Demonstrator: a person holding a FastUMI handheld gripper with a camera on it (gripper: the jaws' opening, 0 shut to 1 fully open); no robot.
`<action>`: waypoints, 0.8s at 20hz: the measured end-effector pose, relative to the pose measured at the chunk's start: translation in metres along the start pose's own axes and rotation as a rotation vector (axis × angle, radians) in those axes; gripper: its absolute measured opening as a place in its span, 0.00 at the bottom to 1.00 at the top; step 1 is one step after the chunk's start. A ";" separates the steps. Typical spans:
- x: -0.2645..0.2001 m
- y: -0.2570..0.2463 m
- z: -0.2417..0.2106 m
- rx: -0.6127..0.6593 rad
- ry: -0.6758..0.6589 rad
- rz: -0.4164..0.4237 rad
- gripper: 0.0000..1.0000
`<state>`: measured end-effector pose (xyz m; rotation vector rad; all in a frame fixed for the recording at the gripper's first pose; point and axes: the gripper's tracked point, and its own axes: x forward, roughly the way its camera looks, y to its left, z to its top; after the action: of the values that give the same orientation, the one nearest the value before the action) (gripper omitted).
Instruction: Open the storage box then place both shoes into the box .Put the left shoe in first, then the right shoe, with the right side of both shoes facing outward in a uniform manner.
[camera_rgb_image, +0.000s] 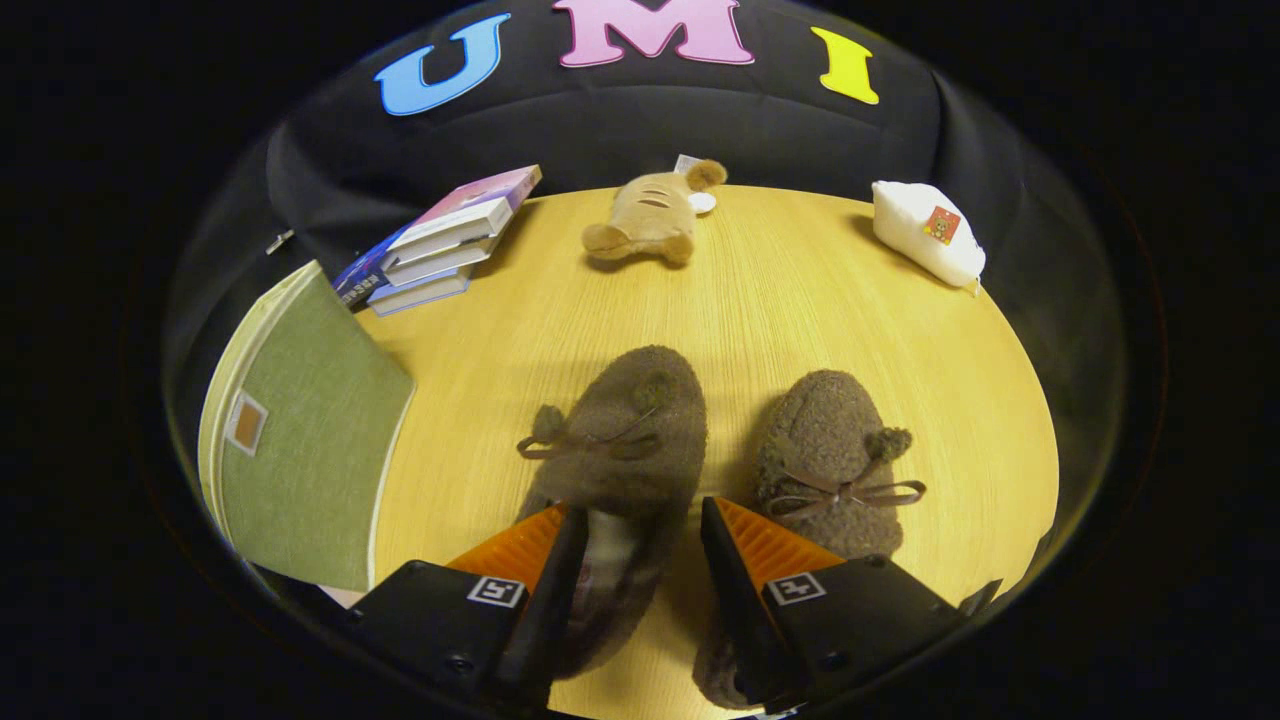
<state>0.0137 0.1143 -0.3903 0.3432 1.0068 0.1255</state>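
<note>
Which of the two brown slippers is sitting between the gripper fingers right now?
The slipper nearer the green box: its heel lies inside the open gripper. The other slipper lies outside.

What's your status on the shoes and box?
Claw open, straddling the heel of the left-hand slipper. Other slipper beside it on the table. Green storage box off to the side, nothing blocking.

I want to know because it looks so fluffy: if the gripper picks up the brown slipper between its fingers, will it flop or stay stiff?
The slipper between the open gripper fingers looks fuzzy and soft, so it would probably squash and droop a bit. It seems light for its size. Lying flat on the table, it should slide, not roll. Its bow might snag.
</note>
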 end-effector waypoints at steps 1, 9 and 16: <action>0.006 -0.001 -0.001 0.006 0.008 -0.023 0.66; 0.006 -0.020 0.004 0.184 0.036 -0.085 0.05; -0.045 -0.004 0.025 0.274 -0.010 -0.024 0.05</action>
<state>0.0106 0.0935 -0.3437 0.5807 1.0197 -0.0373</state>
